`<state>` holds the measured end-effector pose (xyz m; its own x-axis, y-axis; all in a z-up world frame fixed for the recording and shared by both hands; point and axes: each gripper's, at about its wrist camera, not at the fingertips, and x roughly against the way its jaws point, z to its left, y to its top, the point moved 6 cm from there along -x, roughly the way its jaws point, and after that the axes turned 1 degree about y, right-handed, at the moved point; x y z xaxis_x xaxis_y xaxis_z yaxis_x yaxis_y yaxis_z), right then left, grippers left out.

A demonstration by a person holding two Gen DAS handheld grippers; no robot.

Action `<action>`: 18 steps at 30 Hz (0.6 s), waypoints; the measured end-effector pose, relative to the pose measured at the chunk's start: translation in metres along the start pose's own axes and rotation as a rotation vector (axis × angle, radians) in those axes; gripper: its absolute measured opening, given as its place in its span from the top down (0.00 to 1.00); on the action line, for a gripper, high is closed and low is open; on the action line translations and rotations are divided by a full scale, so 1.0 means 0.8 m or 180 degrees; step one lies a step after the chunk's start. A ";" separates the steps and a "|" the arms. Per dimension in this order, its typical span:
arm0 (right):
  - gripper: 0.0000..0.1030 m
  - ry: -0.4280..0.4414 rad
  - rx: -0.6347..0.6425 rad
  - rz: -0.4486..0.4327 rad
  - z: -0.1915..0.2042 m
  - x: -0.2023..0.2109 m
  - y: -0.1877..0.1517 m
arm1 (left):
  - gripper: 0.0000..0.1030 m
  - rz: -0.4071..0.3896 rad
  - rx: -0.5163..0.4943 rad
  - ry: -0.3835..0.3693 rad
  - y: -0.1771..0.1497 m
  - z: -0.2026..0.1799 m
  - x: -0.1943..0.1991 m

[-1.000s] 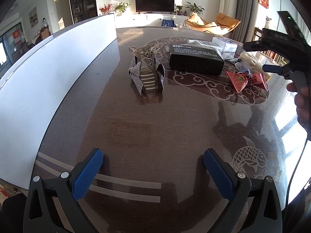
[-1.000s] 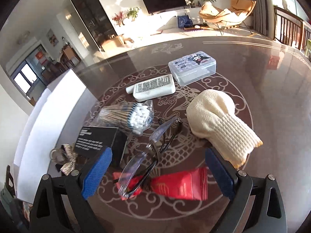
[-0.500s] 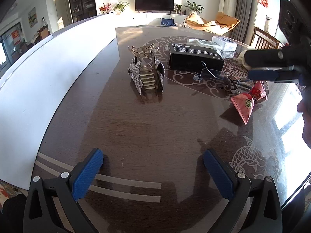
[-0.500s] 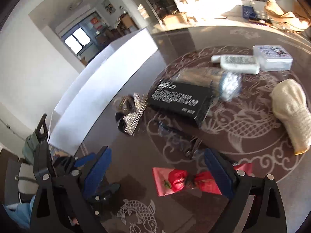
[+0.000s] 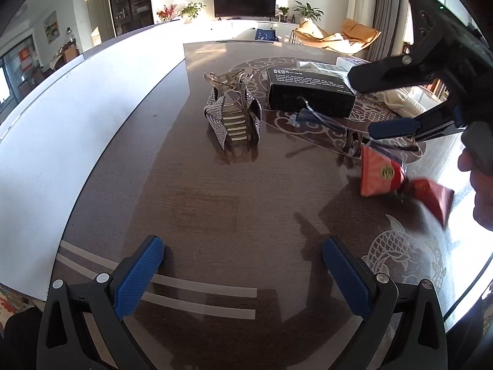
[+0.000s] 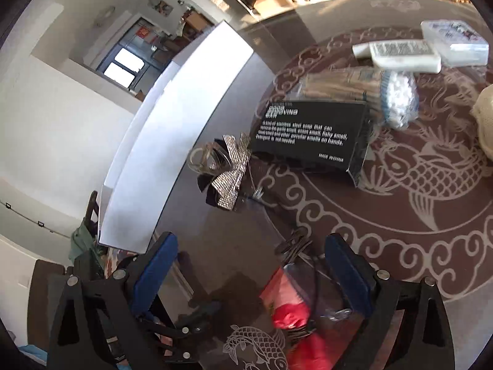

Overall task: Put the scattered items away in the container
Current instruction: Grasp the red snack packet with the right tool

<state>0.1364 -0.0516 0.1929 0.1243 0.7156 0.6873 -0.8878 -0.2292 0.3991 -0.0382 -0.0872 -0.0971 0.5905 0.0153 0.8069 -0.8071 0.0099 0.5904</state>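
Note:
My left gripper is open and empty, low over the bare near part of the dark table. My right gripper is open; in the left wrist view it hovers at the right over the clear safety glasses and a red packet. That red packet and the glasses' arm lie between its fingers, not gripped. A glittery hair claw, a black box, cotton swabs, a white tube, a clear case and a cream glove lie scattered. The white container stands along the left.
The table's right edge is close to the red packet. A person's hand holds the right gripper. Behind the table are a TV, plants and an orange chair.
My right gripper swung left and down toward the near table, over the red packet and glasses. The packet and glasses shifted toward the front. My left gripper stayed still.

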 end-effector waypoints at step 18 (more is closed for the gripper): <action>0.07 -0.1479 0.1384 0.0268 0.035 -0.036 -0.155 | 0.00 0.0022 0.0064 0.0043 -0.005 0.011 0.002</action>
<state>0.2558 -0.0622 0.1409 0.3277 0.3453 0.8795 -0.6543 -0.5886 0.4748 -0.0341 -0.0963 -0.0984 0.5848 0.0289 0.8107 -0.8108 -0.0105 0.5853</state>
